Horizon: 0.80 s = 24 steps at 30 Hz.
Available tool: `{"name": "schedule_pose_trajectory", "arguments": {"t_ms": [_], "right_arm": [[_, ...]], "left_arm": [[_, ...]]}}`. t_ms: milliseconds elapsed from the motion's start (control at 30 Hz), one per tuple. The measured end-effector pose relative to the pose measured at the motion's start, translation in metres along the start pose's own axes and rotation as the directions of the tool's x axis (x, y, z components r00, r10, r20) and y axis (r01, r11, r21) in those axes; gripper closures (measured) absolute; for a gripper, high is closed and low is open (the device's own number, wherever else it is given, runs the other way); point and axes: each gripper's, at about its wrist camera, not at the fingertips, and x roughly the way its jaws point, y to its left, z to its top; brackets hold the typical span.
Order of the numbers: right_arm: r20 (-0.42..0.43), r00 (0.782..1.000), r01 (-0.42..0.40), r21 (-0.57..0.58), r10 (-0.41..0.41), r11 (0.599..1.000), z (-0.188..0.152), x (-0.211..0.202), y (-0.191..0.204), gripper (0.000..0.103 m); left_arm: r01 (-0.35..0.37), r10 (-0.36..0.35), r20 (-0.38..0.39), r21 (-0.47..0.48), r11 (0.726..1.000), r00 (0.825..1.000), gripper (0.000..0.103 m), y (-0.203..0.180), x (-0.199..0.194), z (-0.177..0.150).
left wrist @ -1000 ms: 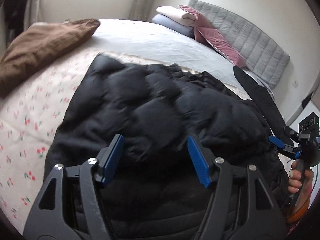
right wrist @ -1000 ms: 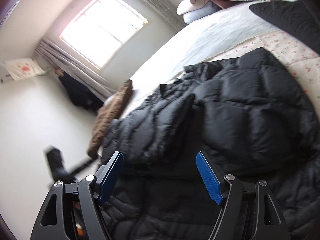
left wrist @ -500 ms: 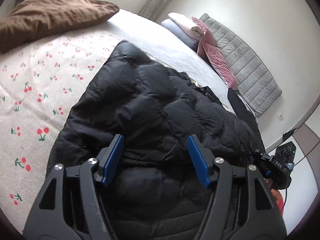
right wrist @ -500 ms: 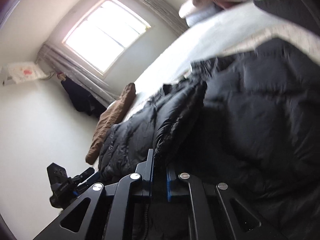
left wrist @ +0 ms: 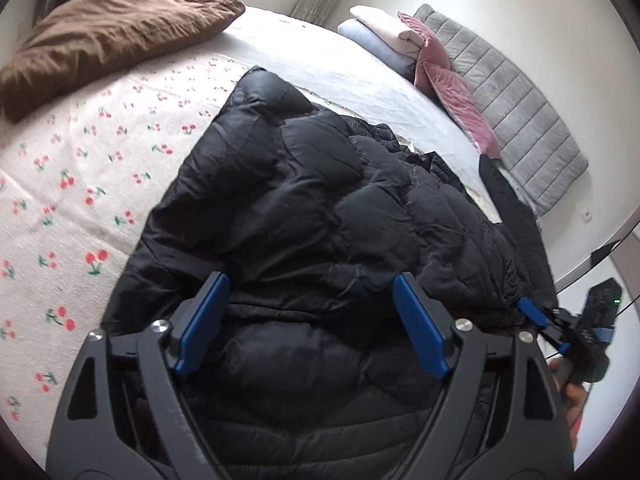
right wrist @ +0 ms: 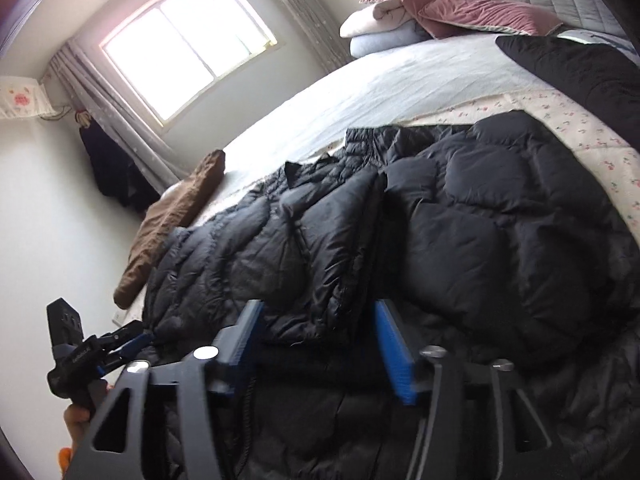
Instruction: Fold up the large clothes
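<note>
A black puffer jacket (left wrist: 320,200) lies spread on the bed, its sleeves folded in over the body. My left gripper (left wrist: 309,278) hovers over the jacket's near hem; its jaws are opening wide and the blue pads touch nothing. My right gripper (right wrist: 316,305) is at the opposite side of the jacket (right wrist: 480,240), its jaws opening. A folded flap's edge (right wrist: 328,312) lies between its fingers without being pressed. Each gripper appears in the other's view: the right gripper (left wrist: 528,308) at the jacket's right edge, the left gripper (right wrist: 136,340) at the lower left, both held by hands.
The bed has a cherry-print cover (left wrist: 80,184) and a white sheet (left wrist: 320,52). A brown pillow (left wrist: 104,36) lies far left. Folded blankets and pink cushions (left wrist: 436,64) sit by the grey headboard (left wrist: 520,112). Another dark garment (right wrist: 580,68) lies at the right. A window (right wrist: 188,40) is behind.
The right gripper snapped shut half a second ago and has reopened over the jacket's flap. The left gripper's jaws have spread wider. The left view has tilted somewhat.
</note>
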Motion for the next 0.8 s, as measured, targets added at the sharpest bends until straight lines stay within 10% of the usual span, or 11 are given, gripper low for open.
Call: {"name": "schedule_pose_trajectory", "arguments": {"t_ms": [800], "right_arm": [[-0.059,0.994,0.088,-0.083,-0.093,0.993,-0.092,-0.181,-0.024,0.021]], "left_arm": [[-0.187,0.181,0.044,0.254,0.949,0.982,0.001,-0.011,-0.171,-0.099]]}}
